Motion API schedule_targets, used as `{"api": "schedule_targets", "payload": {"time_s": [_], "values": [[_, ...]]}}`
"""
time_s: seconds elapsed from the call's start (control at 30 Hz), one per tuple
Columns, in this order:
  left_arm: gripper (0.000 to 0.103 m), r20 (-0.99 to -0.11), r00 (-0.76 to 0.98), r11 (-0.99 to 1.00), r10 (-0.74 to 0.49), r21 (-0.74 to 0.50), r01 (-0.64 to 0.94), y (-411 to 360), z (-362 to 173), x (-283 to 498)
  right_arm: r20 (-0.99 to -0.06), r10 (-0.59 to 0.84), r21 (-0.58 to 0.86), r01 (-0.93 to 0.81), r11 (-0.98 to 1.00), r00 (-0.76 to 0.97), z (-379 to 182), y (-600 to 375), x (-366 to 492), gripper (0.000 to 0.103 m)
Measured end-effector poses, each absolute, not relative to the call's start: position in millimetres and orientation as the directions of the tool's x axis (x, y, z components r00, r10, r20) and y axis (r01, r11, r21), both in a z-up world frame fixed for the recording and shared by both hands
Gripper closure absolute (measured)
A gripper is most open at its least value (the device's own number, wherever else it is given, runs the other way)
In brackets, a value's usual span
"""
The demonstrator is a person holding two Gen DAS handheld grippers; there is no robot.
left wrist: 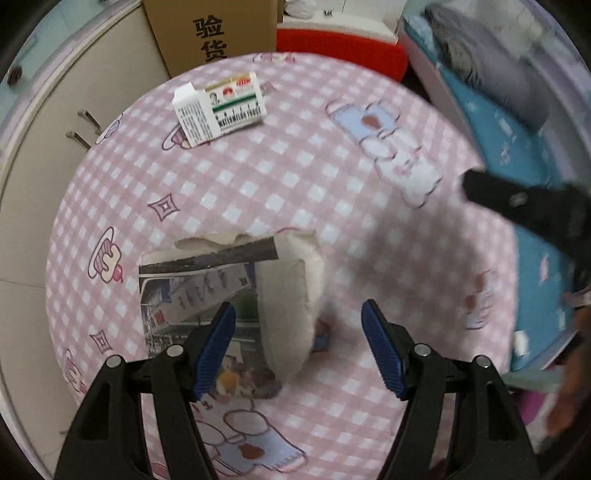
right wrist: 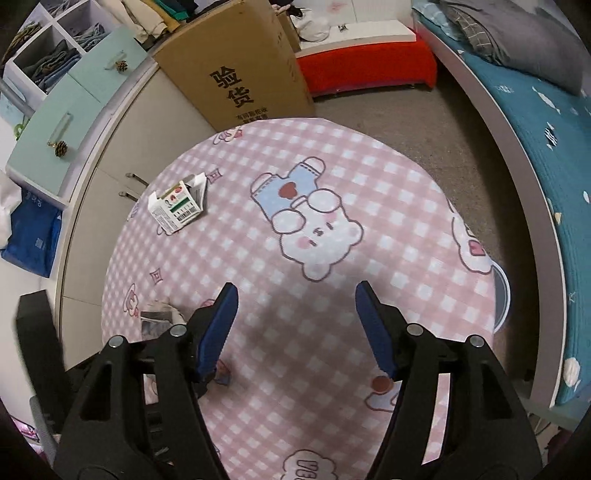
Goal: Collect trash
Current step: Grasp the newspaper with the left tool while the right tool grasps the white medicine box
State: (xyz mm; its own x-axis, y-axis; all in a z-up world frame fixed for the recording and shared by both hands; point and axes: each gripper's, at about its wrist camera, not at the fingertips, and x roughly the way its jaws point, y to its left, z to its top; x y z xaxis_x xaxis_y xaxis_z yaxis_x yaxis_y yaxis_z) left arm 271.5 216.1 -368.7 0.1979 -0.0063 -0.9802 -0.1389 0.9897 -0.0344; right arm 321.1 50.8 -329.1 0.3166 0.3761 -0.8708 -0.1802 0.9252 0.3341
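Worktop (left wrist: pixel 295 177): matt checked cloth cover. On it: torn printed paper (left wrist: pixel 221 295), rough-edged; smooth printed card carton (left wrist: pixel 219 107). Behind: matt corrugated cardboard box (left wrist: pixel 210 33).

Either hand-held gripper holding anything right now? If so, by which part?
Nothing held. Left hand-held gripper is open over the torn paper, pads not pressing it. Right hand-held gripper is open over bare tablecloth.

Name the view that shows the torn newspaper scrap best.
The left wrist view: the torn newspaper scrap lies large, just ahead of the open left gripper. The right wrist view shows only a corner of it behind the right gripper finger.
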Motion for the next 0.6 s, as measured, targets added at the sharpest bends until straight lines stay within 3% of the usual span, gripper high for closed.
{"api": "schedule_targets", "payload": {"time_s": [0.13, 0.2, 0.23, 0.27, 0.3, 0.43, 0.6], "values": [[0.034, -0.984, 0.175, 0.985, 0.025, -0.005, -0.17, 229.8, -380.4, 274.5, -0.871, 0.388, 0.346, -0.185, 0.92, 0.3, -335.4, 50.6, 320.2, 0.038], [0.055, -0.982, 0.188, 0.986, -0.015, -0.046, -0.159, 239.3, -382.0, 273.0, -0.871, 0.396, 0.353, -0.19, 0.916, 0.291, -338.0, 54.8, 321.1, 0.038], [0.059, -0.98, 0.196, 0.986, -0.038, -0.069, -0.152, 243.8, -381.0, 272.5, -0.869, 0.402, 0.358, -0.196, 0.913, 0.287, -338.5, 57.7, 322.1, 0.038], [0.072, -0.976, 0.208, 0.982, -0.068, -0.102, -0.158, 251.4, -376.8, 271.2, -0.868, 0.407, 0.361, -0.201, 0.911, 0.284, -338.5, 59.8, 322.9, 0.038], [0.078, -0.973, 0.215, 0.978, -0.084, -0.121, -0.168, 256.8, -373.8, 270.6, -0.867, 0.412, 0.364, -0.207, 0.908, 0.281, -338.0, 62.5, 324.1, 0.038], [0.087, -0.947, 0.295, 0.946, -0.131, -0.208, -0.247, 295.0, -343.6, 264.8, -0.857, 0.433, 0.373, -0.244, 0.895, 0.28, -332.3, 77.2, 329.4, 0.038], [0.092, -0.908, 0.412, 0.929, -0.076, -0.215, -0.303, 334.7, -295.5, 267.1, -0.85, 0.451, 0.378, -0.283, 0.882, 0.271, -329.4, 101.4, 337.6, 0.038]]}}
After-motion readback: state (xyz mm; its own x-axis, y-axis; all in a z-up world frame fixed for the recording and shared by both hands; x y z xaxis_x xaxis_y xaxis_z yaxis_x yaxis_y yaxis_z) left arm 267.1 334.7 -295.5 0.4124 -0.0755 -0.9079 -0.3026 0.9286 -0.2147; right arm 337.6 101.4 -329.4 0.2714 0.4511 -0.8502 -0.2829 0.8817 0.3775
